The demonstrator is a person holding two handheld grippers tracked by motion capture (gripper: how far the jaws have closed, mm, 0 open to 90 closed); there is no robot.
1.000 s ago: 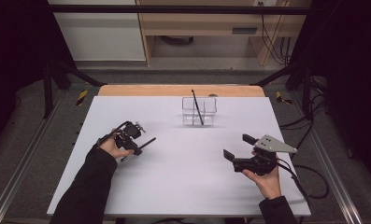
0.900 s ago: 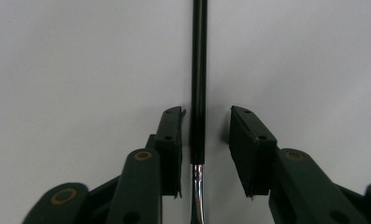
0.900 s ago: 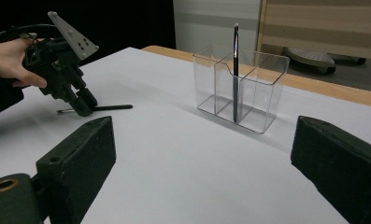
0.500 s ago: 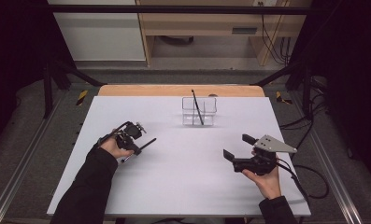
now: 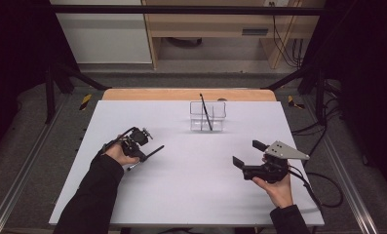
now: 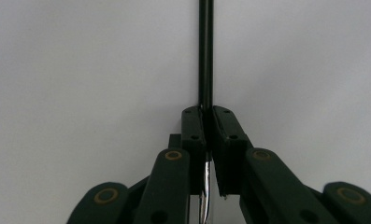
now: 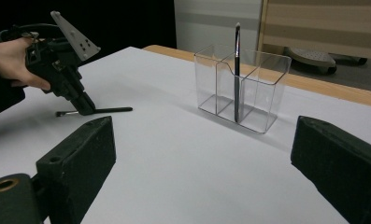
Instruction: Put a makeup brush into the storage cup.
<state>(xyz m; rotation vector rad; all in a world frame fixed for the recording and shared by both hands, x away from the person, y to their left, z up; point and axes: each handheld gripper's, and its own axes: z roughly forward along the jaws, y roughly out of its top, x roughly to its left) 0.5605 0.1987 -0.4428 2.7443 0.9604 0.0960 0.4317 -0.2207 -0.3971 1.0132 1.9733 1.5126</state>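
The left gripper [image 5: 141,151] is held in the person's left hand [image 5: 117,152], tipped down so its jaws meet the surface below them. The jaws are closed tight on a thin black pen [image 6: 205,56], which juts straight out ahead of them. The right gripper [image 5: 248,157] sits in the right hand [image 5: 275,187], level, its jaws spread wide with nothing between them, the grey plate [image 5: 286,150] on top.

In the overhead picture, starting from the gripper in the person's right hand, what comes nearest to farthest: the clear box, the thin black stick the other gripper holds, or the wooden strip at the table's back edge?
From the right gripper:
1. Clear box, ahead, mid-table.
2. Black stick, across to the left, clamped in the left gripper.
3. Wooden strip, along the far edge.
The first two are fairly close to call.
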